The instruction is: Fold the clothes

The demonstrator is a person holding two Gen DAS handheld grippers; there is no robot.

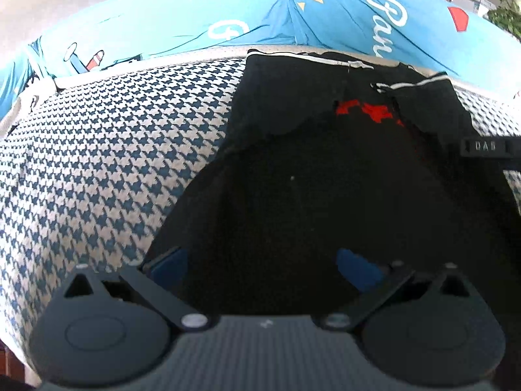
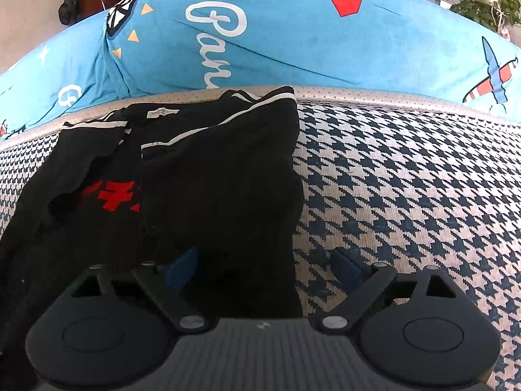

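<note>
1. Black shirt (image 2: 202, 169) with red print lies partly folded on the houndstooth mat (image 2: 407, 179), near its far edge.
2. Right gripper (image 2: 263, 267) and left gripper (image 1: 263, 267) are both wide, holding nothing.
3. Blue blanket (image 2: 293, 42) lies behind.

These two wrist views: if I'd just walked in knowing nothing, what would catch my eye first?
Probably the black garment with red lettering and white stripes, lying partly folded on a houndstooth-patterned surface. Behind it a bright blue cover with white script and cartoon planes fills the top of both views. Near the bottom, the right gripper stands open over the garment's edge, and the left gripper is open over dark cloth.
</note>
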